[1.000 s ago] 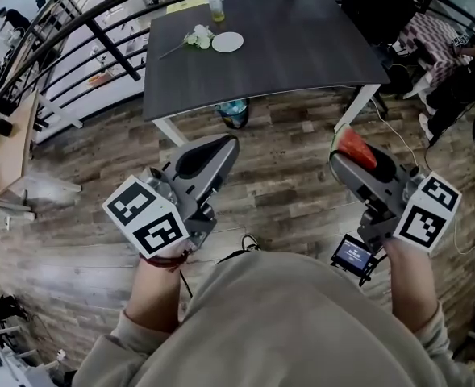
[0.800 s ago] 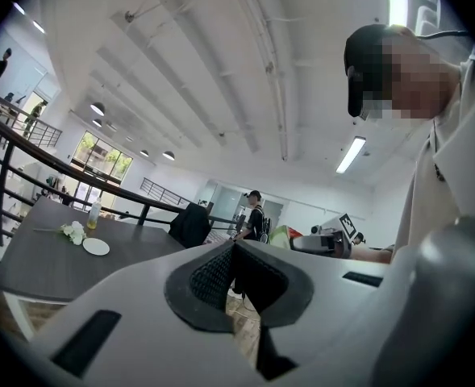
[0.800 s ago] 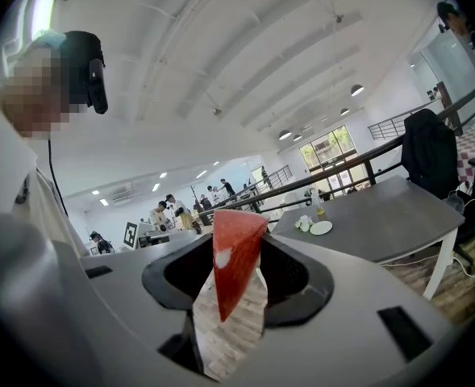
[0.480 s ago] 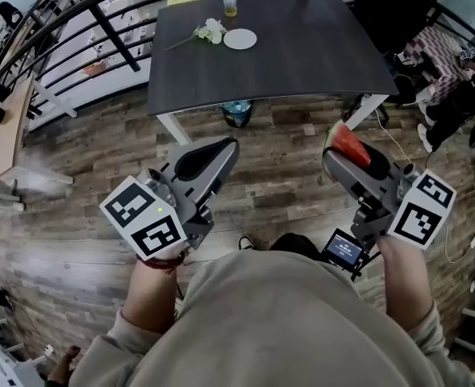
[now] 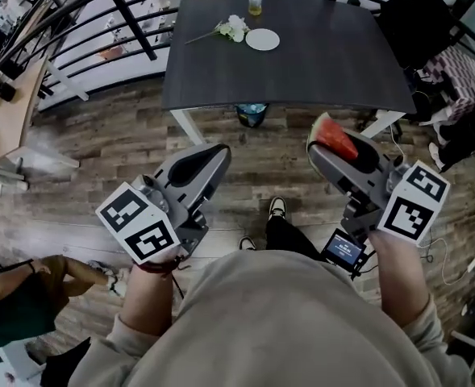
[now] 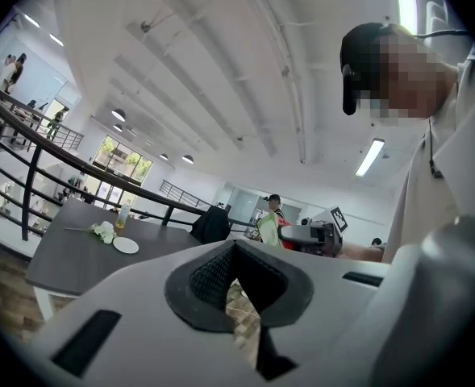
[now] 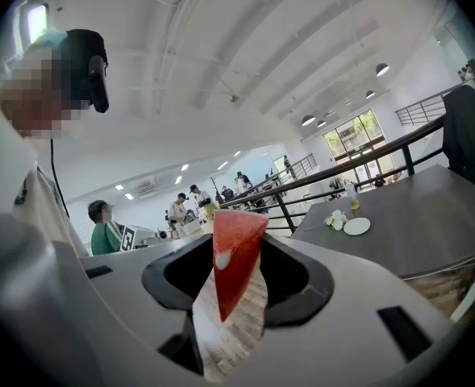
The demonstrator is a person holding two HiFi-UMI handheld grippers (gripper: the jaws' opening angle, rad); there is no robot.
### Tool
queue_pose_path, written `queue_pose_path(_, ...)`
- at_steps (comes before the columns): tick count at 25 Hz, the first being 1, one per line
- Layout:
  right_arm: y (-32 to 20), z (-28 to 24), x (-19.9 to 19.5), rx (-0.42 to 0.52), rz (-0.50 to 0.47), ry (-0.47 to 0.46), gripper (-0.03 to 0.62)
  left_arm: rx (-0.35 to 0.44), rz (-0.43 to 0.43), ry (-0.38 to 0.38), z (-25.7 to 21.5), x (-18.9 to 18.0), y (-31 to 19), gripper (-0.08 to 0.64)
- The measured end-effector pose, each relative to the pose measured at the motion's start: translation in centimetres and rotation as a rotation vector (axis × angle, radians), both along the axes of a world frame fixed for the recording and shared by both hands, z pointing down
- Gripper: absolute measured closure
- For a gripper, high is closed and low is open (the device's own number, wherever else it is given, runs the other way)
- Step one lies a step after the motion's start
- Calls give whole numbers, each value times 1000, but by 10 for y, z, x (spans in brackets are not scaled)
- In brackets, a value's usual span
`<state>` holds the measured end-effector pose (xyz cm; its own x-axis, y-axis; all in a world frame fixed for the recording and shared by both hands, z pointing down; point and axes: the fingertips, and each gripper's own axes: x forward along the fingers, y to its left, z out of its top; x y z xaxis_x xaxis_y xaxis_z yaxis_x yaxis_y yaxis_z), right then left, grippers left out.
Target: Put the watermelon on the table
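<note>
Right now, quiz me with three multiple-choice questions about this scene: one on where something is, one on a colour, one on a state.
1. Where is the white plate?
A) on the dark table beside the flowers
B) on the floor
C) on a chair

2. What colour is the flesh of the watermelon slice?
A) yellow
B) red
C) green

3. What is the right hand-held gripper doing?
A) open and empty
B) shut on a bottle
C) shut on the watermelon slice

Answers:
1 A: the plate lies on the tabletop next to the flowers.
2 B: the flesh shows red in both views.
3 C: the slice sits clamped between its jaws.
</note>
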<state>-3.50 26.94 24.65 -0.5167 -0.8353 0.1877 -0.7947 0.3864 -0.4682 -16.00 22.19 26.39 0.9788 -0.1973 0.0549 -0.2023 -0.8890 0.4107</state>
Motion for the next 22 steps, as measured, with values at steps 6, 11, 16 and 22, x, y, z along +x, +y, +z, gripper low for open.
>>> queue_pose_path(6, -9, -1, 4, 27, -12, 5, 397, 57, 14, 7, -8, 10, -5, 554)
queue_pose_path(11, -54, -2, 64, 16, -14, -32, 397, -13, -28, 81, -27, 60, -60, 554)
queue_pose_path(16, -83, -10, 92, 46, -51, -49, 397, 56, -53, 50, -42, 95, -85, 554)
queue_pose_path(22, -102, 2, 124, 52, -77, -73, 397, 56, -43, 16, -30, 132, -87, 554)
